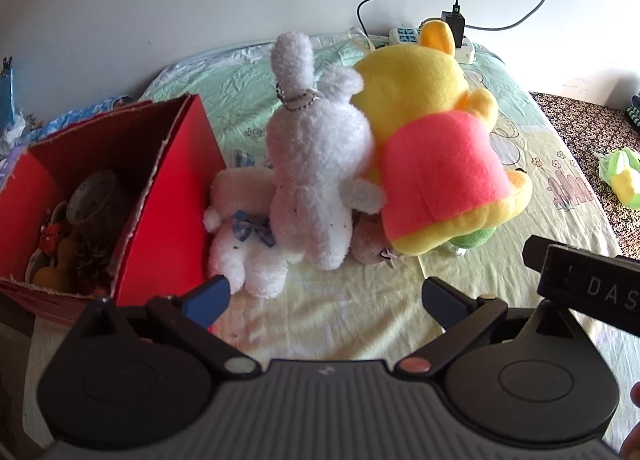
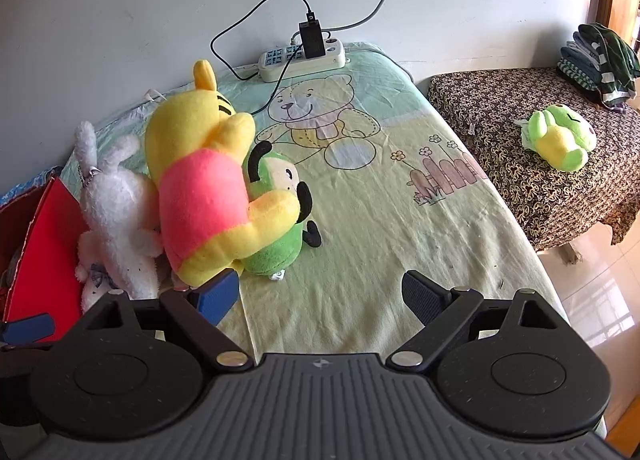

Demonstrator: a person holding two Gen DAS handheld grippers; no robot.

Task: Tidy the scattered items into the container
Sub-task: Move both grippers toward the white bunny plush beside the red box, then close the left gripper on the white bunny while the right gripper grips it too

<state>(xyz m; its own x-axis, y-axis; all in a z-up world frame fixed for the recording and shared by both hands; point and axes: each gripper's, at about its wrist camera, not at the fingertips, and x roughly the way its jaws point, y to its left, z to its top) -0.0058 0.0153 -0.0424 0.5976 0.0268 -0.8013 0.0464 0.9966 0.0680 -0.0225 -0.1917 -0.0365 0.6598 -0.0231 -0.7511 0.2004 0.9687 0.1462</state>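
I hold my left tongs (image 1: 326,296) with the fingers spread wide and nothing between them, low over a pale yellow-green bedsheet printed with a cartoon teddy bear (image 2: 360,196) that covers the bed. My right tongs (image 2: 320,292) are likewise spread and empty, their blue pad just beside the yellow plush bear in a pink shirt (image 2: 200,200). That bear leans on a fluffy white plush rabbit with a bead chain (image 1: 320,164), and a second white plush with a blue plaid bow (image 1: 248,244) lies under the rabbit, touching the red cardboard box (image 1: 168,196). The box stands open at the left of the bed, with small items I cannot make out inside. A green plush with black ears (image 2: 280,220) sits tucked against the bear's front. At the head of the bed a white power strip (image 2: 300,58) lies against the plain white wall (image 2: 160,0), a black charger plugged in. Beside the bed, a table under a brown patterned cloth (image 2: 520,164) carries a green-and-yellow plush frog (image 2: 560,136) and folded clothes (image 2: 600,60).
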